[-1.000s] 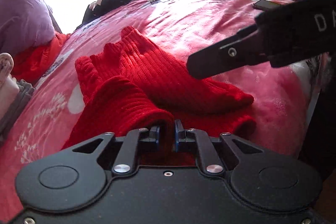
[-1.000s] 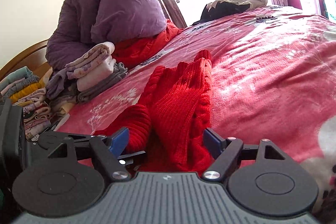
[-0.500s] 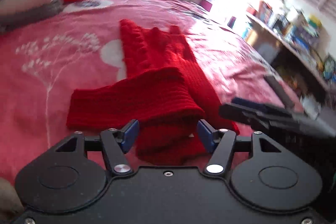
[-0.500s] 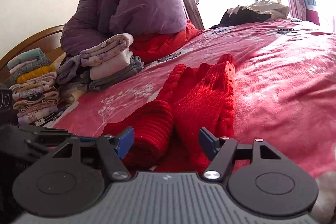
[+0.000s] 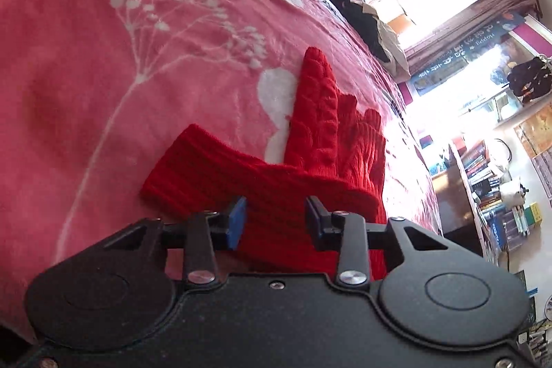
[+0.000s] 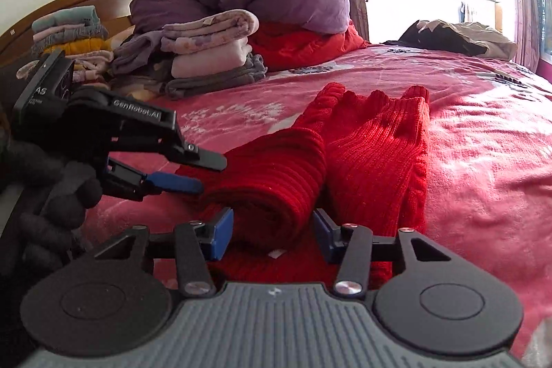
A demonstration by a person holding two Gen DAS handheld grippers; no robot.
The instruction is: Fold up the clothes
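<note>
Sweater (image 6: pixel 376 157) in red knit is lying partly folded on the pink blanket (image 5: pixel 103 64), one sleeve now crossing its body where a second ago I was still pinching it. My left gripper (image 5: pixel 276 223) is closing again, pads astride the sleeve without pressing; my right gripper (image 6: pixel 272 235) is narrowing around the rolled fold, not yet gripping. Bed edge is running close at my right, open blanket lying beyond toward the folded stacks (image 6: pixel 207 47)
</note>
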